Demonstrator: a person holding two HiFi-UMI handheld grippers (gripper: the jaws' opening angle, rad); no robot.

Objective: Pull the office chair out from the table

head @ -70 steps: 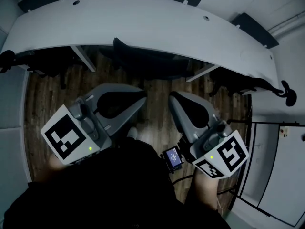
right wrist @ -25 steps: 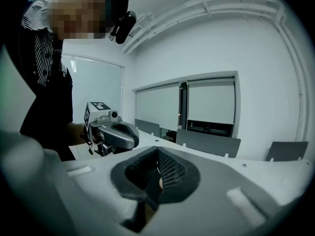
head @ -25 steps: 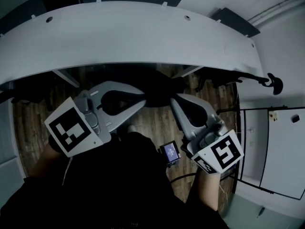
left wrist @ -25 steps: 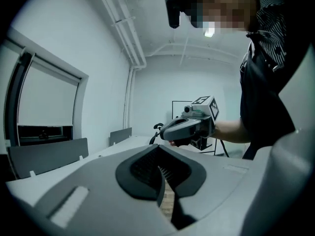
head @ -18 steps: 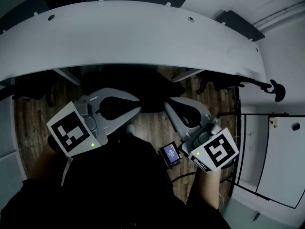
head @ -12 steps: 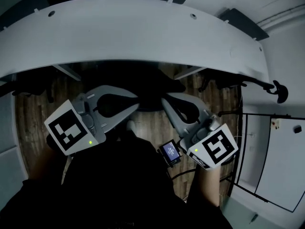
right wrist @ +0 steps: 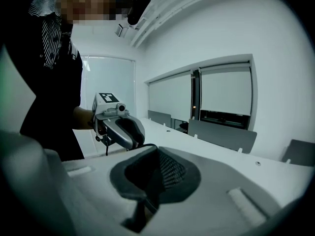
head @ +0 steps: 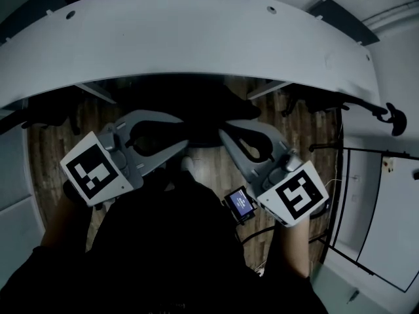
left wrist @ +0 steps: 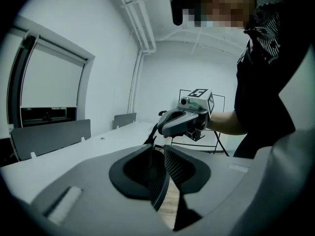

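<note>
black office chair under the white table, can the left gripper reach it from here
Probably yes: the backrest of the black office chair pokes out past the white curved table, just ahead of the left gripper, whose empty jaws are opening.

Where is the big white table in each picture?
Head view: the table curves across the top.
Left gripper view: the table lies at middle left.
Right gripper view: the table runs from the middle to the right.
Shared landmark: the grey divider panels along it.
</note>
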